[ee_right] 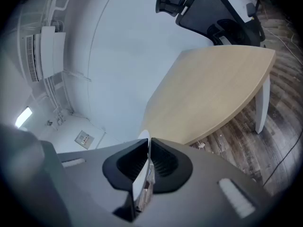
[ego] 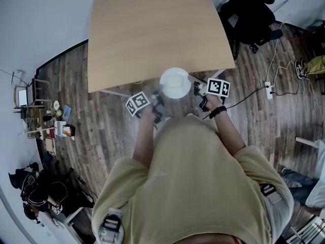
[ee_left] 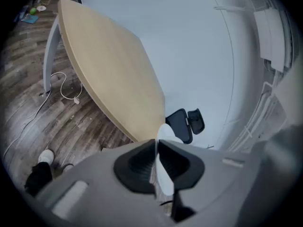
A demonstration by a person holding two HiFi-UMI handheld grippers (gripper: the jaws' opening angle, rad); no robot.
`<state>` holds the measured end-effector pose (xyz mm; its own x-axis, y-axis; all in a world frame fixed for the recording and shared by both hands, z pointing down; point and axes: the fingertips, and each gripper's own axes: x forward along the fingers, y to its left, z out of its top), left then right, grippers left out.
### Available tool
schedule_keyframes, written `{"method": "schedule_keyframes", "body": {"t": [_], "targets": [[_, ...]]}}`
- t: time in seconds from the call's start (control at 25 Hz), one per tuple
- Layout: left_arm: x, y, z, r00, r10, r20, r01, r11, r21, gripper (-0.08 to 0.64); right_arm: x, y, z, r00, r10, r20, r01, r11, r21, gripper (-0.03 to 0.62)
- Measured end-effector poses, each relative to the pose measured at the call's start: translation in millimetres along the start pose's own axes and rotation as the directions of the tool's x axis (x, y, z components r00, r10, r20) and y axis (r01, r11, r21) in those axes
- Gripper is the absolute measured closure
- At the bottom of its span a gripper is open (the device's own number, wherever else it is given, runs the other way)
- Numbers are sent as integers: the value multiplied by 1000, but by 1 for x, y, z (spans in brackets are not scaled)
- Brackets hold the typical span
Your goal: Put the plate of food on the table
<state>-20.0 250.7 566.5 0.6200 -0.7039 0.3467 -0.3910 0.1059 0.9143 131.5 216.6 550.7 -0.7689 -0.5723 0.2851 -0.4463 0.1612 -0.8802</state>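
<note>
A round white plate (ego: 175, 83) hangs in the air at the near edge of the light wooden table (ego: 152, 29), held from both sides. My left gripper (ego: 158, 96) is shut on the plate's left rim (ee_left: 163, 174), seen edge-on between its dark pads. On the opposite side my right gripper (ego: 195, 87) is shut on the right rim (ee_right: 142, 171). No food on the plate can be made out from above. The tabletop (ee_left: 109, 65) stretches away in the left gripper view and shows again as the tabletop (ee_right: 213, 93) in the right gripper view.
A black office chair (ego: 251, 11) stands at the table's far right corner. A power strip (ego: 268, 89) and cables lie on the wooden floor to the right. Small shelves with clutter (ego: 53, 121) stand at the left. A white wall runs behind the table.
</note>
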Motion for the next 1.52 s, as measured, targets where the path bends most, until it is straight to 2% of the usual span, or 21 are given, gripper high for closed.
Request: {"method": "schedule_keyframes", "body": {"t": [0.32, 0.48, 0.6, 0.8, 1.12, 1.36, 1.52], "targets": [[3, -12, -36, 1000, -2, 12, 2, 1000, -9, 540, -34, -6, -1, 1000, -7, 16, 9, 995, -101, 566], [1, -14, -49, 1000, -10, 27, 10, 1000, -14, 539, -46, -6, -3, 999, 38, 28, -36, 995, -93, 566], [-2, -10, -47, 999, -15, 43, 16, 999, -42, 538, -41, -2, -2, 998, 55, 34, -50, 992, -115, 566], [2, 1, -34, 999, -22, 37, 25, 997, -79, 537, -24, -4, -4, 999, 18, 29, -13, 985, -173, 563], [34, 2, 17, 998, -59, 34, 61, 996, -62, 538, 20, -9, 33, 998, -3, 67, 14, 987, -157, 563], [51, 11, 88, 993, -97, 61, 102, 991, -83, 540, 85, 6, 69, 997, -18, 74, 30, 985, -171, 565], [59, 20, 136, 993, -97, 66, 102, 992, -73, 541, 133, 11, 86, 997, -32, 68, 42, 987, -157, 565]]}}
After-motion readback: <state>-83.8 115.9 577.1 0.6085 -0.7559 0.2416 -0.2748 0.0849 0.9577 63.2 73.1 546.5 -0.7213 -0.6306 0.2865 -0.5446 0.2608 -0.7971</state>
